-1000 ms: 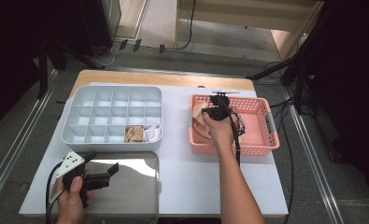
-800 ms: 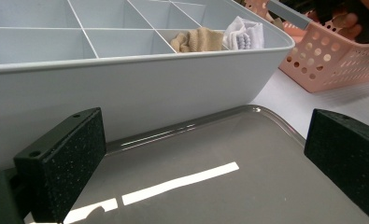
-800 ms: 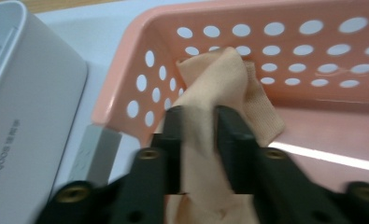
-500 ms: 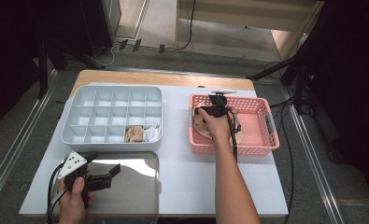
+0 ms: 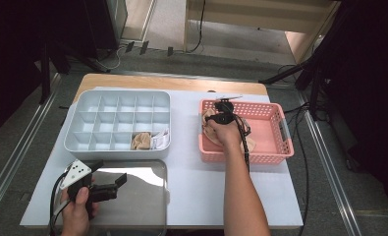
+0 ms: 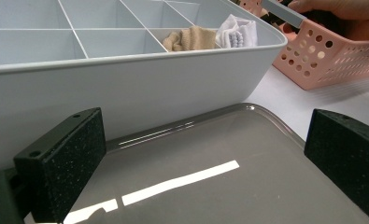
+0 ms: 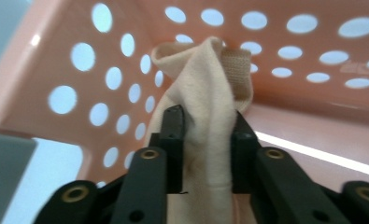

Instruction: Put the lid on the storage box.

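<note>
Down in the pink perforated plastic basket (image 5: 272, 129), the right gripper (image 7: 204, 140) has just been closing its jaws, and they now pinch a beige fabric sock (image 7: 205, 93) against the basket's wall. I'd lift straight up so the sock clears the rim before crossing to the grey divided organiser tray (image 5: 118, 120). The left gripper (image 6: 196, 163) rests wide open and empty over the clear lid (image 6: 210, 177).

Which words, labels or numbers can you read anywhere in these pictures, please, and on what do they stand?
None: no readable text stands on the grey tray, the pink basket, the beige sock, the lid or the left gripper and right gripper.
</note>
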`<state>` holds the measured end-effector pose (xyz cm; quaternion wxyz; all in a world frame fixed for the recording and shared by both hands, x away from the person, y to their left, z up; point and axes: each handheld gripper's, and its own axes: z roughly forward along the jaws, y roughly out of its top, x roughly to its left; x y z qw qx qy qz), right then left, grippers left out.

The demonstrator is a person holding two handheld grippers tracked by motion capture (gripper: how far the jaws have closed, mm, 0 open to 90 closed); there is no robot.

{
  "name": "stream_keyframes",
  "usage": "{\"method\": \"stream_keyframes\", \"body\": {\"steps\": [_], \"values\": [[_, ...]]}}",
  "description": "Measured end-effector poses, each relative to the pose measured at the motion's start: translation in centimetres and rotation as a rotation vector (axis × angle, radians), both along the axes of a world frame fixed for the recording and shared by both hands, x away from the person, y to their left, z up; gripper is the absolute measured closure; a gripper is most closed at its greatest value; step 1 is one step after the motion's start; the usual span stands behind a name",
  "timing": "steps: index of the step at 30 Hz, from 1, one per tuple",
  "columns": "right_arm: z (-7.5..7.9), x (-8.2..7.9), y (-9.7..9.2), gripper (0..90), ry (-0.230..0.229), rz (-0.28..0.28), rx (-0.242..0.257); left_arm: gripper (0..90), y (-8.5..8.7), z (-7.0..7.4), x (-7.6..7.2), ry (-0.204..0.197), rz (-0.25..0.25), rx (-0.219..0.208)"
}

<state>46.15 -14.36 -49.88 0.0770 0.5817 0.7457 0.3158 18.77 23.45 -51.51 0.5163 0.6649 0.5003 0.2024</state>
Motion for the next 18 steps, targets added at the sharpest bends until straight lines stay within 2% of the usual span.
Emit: {"method": "stream_keyframes", "body": {"steps": [3, 4, 5, 6, 8, 12, 15, 18], "values": [[0.6, -0.2, -0.1, 80.0, -0.016, -0.017, 0.008, 0.0, -0.1, 0.0, 0.0, 0.0, 0.0, -0.001], [1.3, -0.6, -0.1, 81.3, -0.051, -0.026, 0.013, 0.0, -0.1, 0.0, 0.0, 0.001, -0.004, 0.004], [1.3, -0.6, -0.1, 81.3, -0.051, -0.026, 0.013, 0.0, -0.1, 0.0, 0.0, 0.001, -0.004, 0.004], [1.8, -1.0, -0.3, 82.0, -0.083, -0.045, 0.01, 0.0, -0.2, -0.1, 0.0, 0.003, -0.009, 0.008], [2.2, -1.3, -0.5, 82.0, -0.108, -0.055, 0.037, 0.0, -0.3, -0.1, 0.0, 0.004, -0.009, 0.009], [3.2, -1.9, -1.4, 82.1, -0.107, -0.095, 0.116, 0.0, -0.4, -0.1, 0.0, 0.005, -0.012, 0.012], [4.0, -2.6, -2.2, 82.2, -0.134, -0.13, 0.115, 0.0, -0.6, -0.2, 0.0, 0.006, -0.015, 0.013], [4.5, -3.3, -2.9, 82.2, -0.148, -0.138, 0.117, 0.0, -0.7, -0.2, 0.0, 0.005, -0.018, 0.015]]}}
